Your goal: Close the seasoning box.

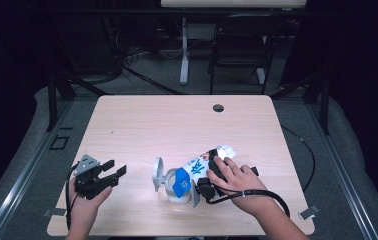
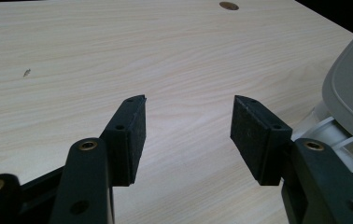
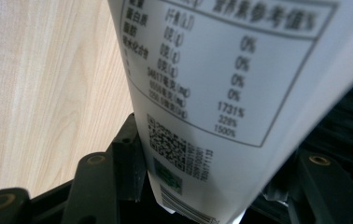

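The right hand-held gripper [image 1: 208, 176] clamps the tilted packet [image 1: 197, 167] over the white container [image 1: 169, 186] at lower centre, presumably for pouring, while the left hand-held gripper [image 1: 114, 174] waits with jaws apart at lower left.

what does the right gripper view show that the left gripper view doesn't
Right gripper view: a white packet sits between the right hand-held gripper jaws, its printed nutrition table, QR code and barcode facing the camera. The jaws look closed on it.

Left gripper view: the left hand-held gripper with its jaws wide apart and nothing between them, a round hole at the table's far edge, and part of a grey-and-white container at the right.

Both: the light wooden table and two black jaws rising from the bottom.
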Demonstrator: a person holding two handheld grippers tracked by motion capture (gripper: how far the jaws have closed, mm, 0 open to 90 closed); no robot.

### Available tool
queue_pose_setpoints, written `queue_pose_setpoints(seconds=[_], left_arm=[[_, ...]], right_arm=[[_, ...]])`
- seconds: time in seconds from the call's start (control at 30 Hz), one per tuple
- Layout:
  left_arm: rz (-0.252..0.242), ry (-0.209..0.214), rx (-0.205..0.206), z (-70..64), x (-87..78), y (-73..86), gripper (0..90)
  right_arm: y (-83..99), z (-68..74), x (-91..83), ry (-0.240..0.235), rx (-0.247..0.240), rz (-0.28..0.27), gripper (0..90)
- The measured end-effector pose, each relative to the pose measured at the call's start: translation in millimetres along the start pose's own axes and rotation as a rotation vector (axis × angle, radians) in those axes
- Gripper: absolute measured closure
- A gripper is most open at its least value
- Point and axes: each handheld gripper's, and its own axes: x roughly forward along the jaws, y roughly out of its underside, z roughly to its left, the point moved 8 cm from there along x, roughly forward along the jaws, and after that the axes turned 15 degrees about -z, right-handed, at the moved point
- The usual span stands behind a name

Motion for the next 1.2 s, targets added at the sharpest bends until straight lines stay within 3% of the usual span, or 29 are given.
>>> queue_pose_setpoints(seconds=[1.2], left_arm=[[-0.001, 0.001, -0.003, 0.0, -0.2, -0.1, 45.8]], right_arm=[[-0.2, -1.6, 0.0, -0.004, -0.010, 0.006, 47.2]])
